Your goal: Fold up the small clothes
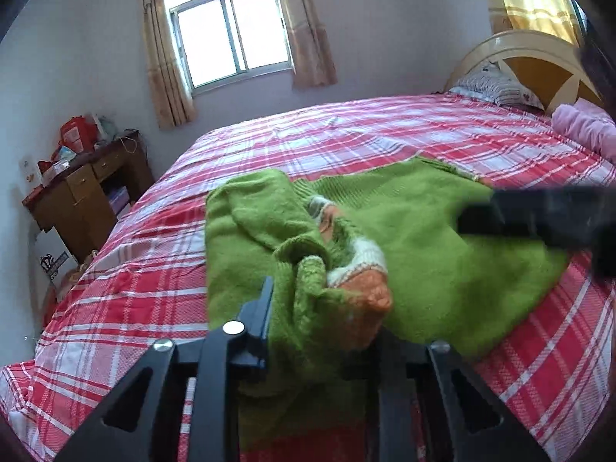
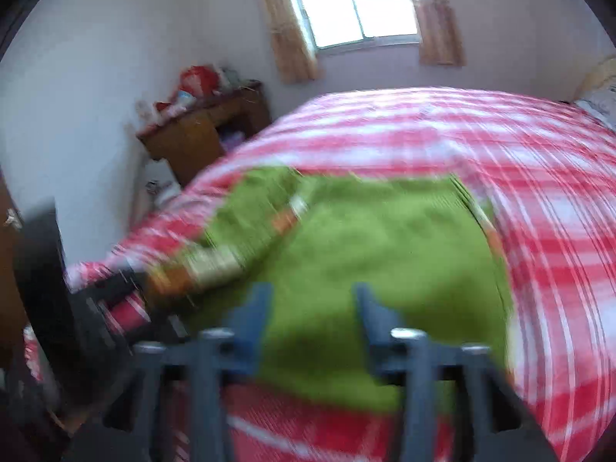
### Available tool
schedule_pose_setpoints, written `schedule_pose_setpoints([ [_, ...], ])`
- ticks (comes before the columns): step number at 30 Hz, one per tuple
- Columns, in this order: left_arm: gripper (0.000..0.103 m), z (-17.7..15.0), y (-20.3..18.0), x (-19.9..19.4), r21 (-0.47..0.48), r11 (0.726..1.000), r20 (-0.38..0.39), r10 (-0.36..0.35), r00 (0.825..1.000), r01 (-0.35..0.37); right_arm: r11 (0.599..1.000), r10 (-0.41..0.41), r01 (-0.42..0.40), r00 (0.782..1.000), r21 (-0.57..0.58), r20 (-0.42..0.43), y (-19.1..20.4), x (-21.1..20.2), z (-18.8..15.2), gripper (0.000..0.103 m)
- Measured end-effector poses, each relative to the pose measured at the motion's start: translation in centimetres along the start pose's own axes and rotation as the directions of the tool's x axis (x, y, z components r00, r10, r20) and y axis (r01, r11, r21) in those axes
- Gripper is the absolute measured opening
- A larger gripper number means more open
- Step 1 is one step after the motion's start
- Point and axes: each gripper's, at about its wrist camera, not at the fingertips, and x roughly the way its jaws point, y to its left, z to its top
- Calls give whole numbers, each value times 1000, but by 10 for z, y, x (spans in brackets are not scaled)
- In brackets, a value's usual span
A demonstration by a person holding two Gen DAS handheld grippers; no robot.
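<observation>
A small green knitted sweater [image 1: 442, 238] with orange and white cuffs lies on the red plaid bed [image 1: 346, 131]. My left gripper [image 1: 323, 300] is shut on a bunched sleeve of the sweater [image 1: 308, 281], whose cuff [image 1: 365, 273] drapes over the right finger and hides it. My right gripper [image 2: 312, 296] is open and empty just above the sweater body [image 2: 385, 254]; that view is blurred by motion. Its dark fingers also show in the left wrist view [image 1: 539, 215] at the right, above the sweater.
A wooden desk [image 1: 88, 192] with red bags stands by the wall left of the bed. A pillow [image 1: 496, 84], a pink blanket [image 1: 589, 131] and the headboard [image 1: 539, 61] are at the far right. A curtained window [image 1: 231, 34] is behind the bed.
</observation>
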Motion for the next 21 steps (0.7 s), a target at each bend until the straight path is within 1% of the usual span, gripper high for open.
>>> schedule_pose_setpoints([
  [1,38,0,0,2,-2,1000,-8,11,1000,-11,999,29,-29,999,15,-14,-2,8,9,81],
  [3,41,-1,1,3,-10,1000,-11,8,1000,-9,996,84,-81,994,37,-71,-4,35,27,81],
  [5,42,-1,3,4,-20,1000,-14,4,1000,-4,996,82,-78,990,41,-115,-4,63,40,81],
  [6,43,-1,4,5,-29,1000,-19,-4,1000,4,994,95,-87,986,59,-140,-5,78,45,81],
  [8,50,0,9,7,-51,999,-31,-15,999,14,986,144,-124,973,115,-181,-8,102,53,81],
  [9,51,0,12,9,-68,998,-38,-22,999,20,979,173,-147,965,140,-197,-7,116,56,81],
  [10,51,0,13,11,-77,997,-46,-25,999,22,977,185,-155,959,149,-214,-6,127,59,81],
  [12,51,0,17,17,-102,994,-72,-33,997,25,978,181,-148,953,145,-245,-2,149,64,81],
  [15,43,1,21,21,-130,990,-82,-56,995,45,984,172,-150,943,97,-286,12,172,68,81],
  [16,39,2,21,21,-137,990,-83,-57,995,45,986,162,-145,942,78,-294,15,177,69,75],
  [17,32,1,22,22,-140,989,-86,-54,995,42,990,143,-133,945,54,-293,19,179,68,65],
  [18,26,2,21,23,-139,990,-91,-49,995,36,993,117,-113,951,30,-286,22,180,69,36],
  [19,19,2,21,23,-138,990,-90,-46,995,33,994,110,-108,956,20,-272,22,180,70,26],
  [20,16,2,20,21,-136,990,-82,-43,996,32,993,116,-116,962,16,-249,22,175,70,24],
  [21,15,3,20,19,-136,990,-76,-42,996,31,993,119,-120,965,9,-233,21,172,70,17],
])
